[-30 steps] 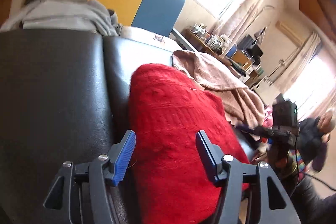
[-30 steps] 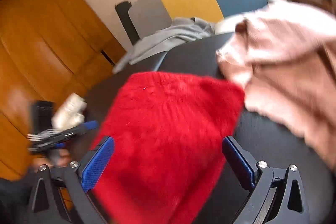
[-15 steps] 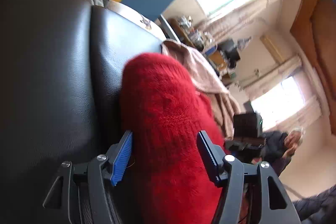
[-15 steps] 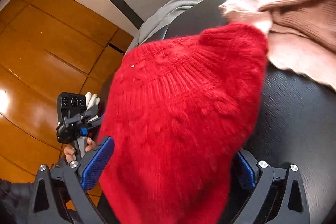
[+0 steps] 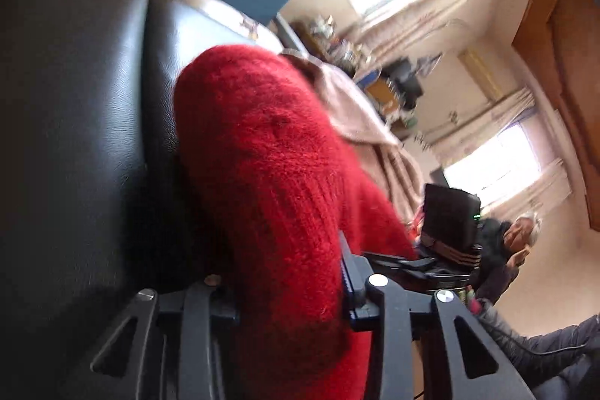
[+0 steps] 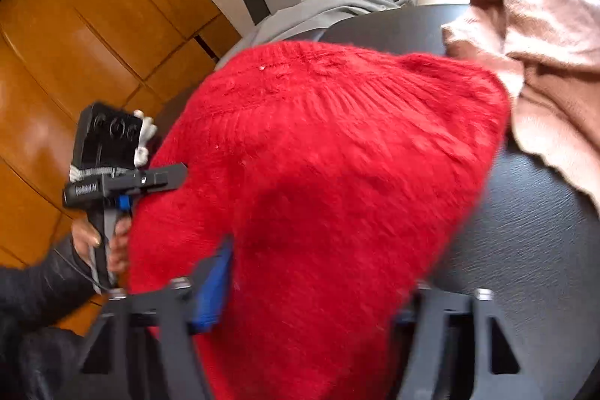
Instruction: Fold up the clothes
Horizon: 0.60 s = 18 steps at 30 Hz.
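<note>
A fluffy red knit sweater [image 5: 270, 156] lies bunched on a black leather surface [image 5: 75, 107]. My left gripper [image 5: 285, 276] has the sweater's near edge between its jaws, which are closing; the blue pad [image 5: 347, 282] presses into the knit and the other finger is buried under it. From the other side, the same red sweater [image 6: 337, 156] fills my right gripper [image 6: 311, 291], whose jaws are also closing on it. Its left blue pad [image 6: 213, 287] touches the wool and the right finger is hidden by the wool.
A pale pink sweater [image 6: 543, 62] lies beside the red one, further along the leather surface [image 6: 532, 242]. A grey garment [image 6: 337, 6] sits at the back under a grey, yellow and blue panel. Wooden wall panels [image 6: 75, 25] stand left. A seated person [image 5: 498, 250] is off to the right.
Both grippers have come down and in over the sweater's edge. Their jaws have gone from wide open to pressed against the red knit, which now bulges between the fingers.
</note>
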Tool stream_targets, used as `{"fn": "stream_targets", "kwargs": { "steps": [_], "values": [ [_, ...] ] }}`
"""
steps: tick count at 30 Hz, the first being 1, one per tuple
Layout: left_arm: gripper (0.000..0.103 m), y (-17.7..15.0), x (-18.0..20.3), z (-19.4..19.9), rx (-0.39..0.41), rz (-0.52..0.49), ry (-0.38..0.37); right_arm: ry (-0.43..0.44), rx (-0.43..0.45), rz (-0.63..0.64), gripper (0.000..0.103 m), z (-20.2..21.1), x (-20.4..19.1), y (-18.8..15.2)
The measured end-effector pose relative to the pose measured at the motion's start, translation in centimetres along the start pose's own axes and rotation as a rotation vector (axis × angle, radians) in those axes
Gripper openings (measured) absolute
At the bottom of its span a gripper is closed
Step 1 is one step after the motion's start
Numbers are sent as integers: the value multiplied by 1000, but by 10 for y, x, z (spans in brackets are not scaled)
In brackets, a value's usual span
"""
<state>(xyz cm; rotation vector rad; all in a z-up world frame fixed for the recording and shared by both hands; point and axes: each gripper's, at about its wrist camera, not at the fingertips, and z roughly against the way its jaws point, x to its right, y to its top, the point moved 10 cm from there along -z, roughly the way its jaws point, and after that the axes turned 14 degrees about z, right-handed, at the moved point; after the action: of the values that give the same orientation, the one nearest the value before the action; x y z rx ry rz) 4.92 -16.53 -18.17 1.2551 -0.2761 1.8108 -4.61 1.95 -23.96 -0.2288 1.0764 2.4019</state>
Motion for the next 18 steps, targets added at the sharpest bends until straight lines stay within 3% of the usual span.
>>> {"fn": "stream_targets", "kwargs": {
  "steps": [3,8,15,18],
  "values": [
    [35,-5,6,41,87,9,-25,45,-2,42,52,-14,-32,14],
    [35,4,7,154,323,-4,-2,192,7,168,47,-53,-114,63],
    [35,37,9,356,728,-57,122,427,61,457,47,-128,-289,203],
    [35,55,-8,432,873,-19,198,492,72,571,47,-164,-361,261]
  ]
}}
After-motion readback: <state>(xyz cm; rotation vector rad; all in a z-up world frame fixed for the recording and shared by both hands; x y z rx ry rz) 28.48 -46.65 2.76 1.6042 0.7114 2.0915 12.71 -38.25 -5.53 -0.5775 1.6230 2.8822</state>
